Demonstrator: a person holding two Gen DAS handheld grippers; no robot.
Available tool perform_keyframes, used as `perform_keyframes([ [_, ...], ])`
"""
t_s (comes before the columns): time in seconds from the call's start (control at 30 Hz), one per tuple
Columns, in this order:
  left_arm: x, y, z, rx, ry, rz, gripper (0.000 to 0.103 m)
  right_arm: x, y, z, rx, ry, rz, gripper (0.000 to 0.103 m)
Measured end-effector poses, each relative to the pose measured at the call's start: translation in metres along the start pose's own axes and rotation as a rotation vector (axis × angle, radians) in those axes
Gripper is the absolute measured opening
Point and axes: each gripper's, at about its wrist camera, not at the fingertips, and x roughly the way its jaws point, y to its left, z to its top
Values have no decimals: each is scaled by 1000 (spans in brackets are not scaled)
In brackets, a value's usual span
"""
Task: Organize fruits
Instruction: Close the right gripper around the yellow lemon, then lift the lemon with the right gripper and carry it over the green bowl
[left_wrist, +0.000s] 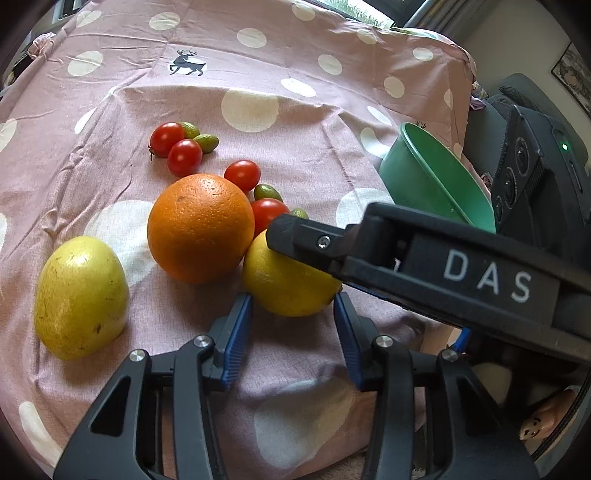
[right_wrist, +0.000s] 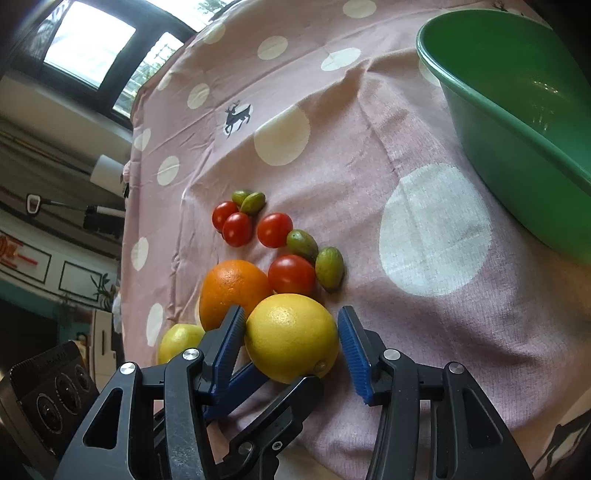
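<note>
A yellow lemon (left_wrist: 288, 280) (right_wrist: 291, 336) lies on the pink dotted cloth with both grippers around it. My left gripper (left_wrist: 293, 297) has its blue pad tips against the lemon's near sides. My right gripper (right_wrist: 291, 314) straddles the lemon: one pad touches it and a thin gap shows at the other. Its black finger (left_wrist: 314, 240) crosses over the lemon's top. An orange (left_wrist: 201, 227) (right_wrist: 232, 288) touches the lemon. A larger yellow fruit (left_wrist: 81, 297) (right_wrist: 179, 341) lies apart, beyond the orange from the lemon. The green bowl (left_wrist: 436, 184) (right_wrist: 517, 147) stands to the right and looks empty.
Several cherry tomatoes (left_wrist: 183, 157) (right_wrist: 291, 275) and small green fruits (left_wrist: 205, 143) (right_wrist: 330, 267) lie behind the orange and lemon. The cloth (left_wrist: 258, 55) drops off at the far and right edges. The other gripper's camera body (left_wrist: 524, 173) (right_wrist: 51, 395) sits close by.
</note>
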Motion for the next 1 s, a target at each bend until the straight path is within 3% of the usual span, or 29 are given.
perform_keyframes([
  [0.2, -6, -7, 2, 30, -32, 15, 45, -4, 2, 0, -9, -24, 16, 53],
  [0.47, -31, -31, 11, 118, -125, 14, 45, -38, 13, 2, -34, -138, 51, 53],
  [1.0, -76, -86, 53, 280, -286, -76, 45, -126, 38, 28, -81, -385, 57, 53],
])
